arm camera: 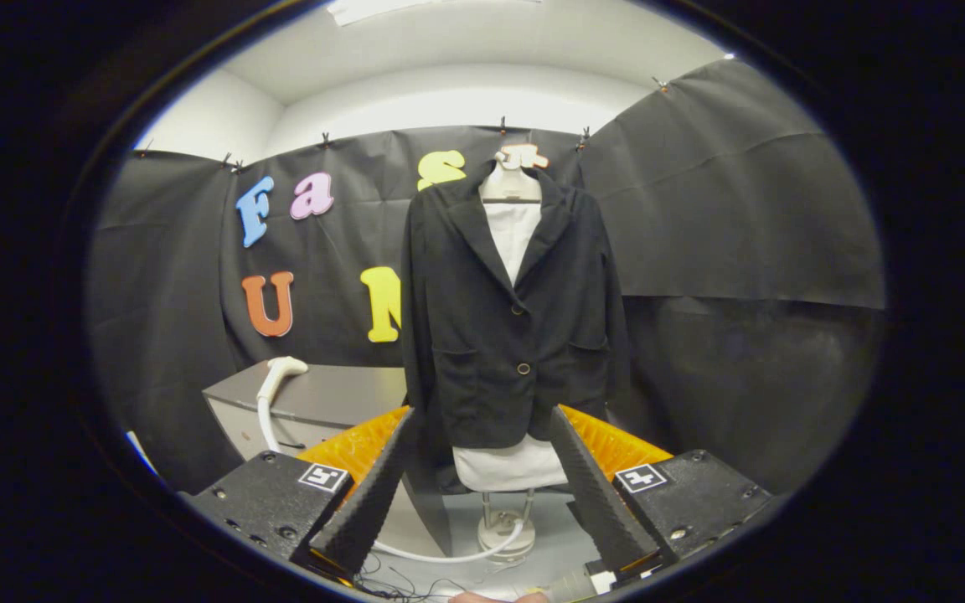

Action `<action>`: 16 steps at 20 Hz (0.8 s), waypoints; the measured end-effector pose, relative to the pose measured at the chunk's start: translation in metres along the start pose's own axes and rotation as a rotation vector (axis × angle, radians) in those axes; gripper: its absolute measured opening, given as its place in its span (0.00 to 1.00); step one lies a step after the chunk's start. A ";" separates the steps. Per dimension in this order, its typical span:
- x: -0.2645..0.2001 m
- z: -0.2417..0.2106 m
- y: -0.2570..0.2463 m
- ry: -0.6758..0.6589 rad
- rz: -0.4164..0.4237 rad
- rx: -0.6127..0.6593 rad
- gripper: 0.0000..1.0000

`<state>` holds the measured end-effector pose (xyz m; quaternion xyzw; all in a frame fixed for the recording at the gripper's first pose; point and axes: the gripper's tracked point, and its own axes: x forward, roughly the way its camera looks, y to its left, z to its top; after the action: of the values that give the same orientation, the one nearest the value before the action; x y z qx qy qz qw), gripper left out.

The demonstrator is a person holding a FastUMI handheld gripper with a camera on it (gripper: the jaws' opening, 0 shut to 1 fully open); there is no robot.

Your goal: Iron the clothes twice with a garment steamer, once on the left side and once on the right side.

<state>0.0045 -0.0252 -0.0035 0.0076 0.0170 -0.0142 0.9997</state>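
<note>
A staged recording booth is shown, not a lived-in room. Black cloth (pixel 725 193) is clipped up as walls on all sides, with a plain white wall and ceiling seen above it. A dark jacket (pixel 508 335) is displayed on a white mannequin stand — far centre — and a grey cabinet (pixel 323 398) is set to the left.

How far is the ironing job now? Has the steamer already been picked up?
Nothing looks done yet. The steamer head lies on the grey box, beside the black jacket on its stand. The gripper is open and holds nothing; the jacket is beyond its fingers. Left: picking up the steamer, then ironing the jacket's left side and right side.
</note>
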 end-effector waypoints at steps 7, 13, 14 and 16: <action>-0.012 -0.012 0.002 0.006 -0.049 0.012 1.00; -0.016 -0.004 0.066 -0.019 -0.012 -0.018 1.00; -0.014 -0.006 0.082 -0.018 0.005 -0.023 1.00; -0.008 -0.011 0.121 -0.001 0.059 -0.028 1.00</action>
<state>-0.0002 0.0956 -0.0121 -0.0057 0.0164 0.0156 0.9997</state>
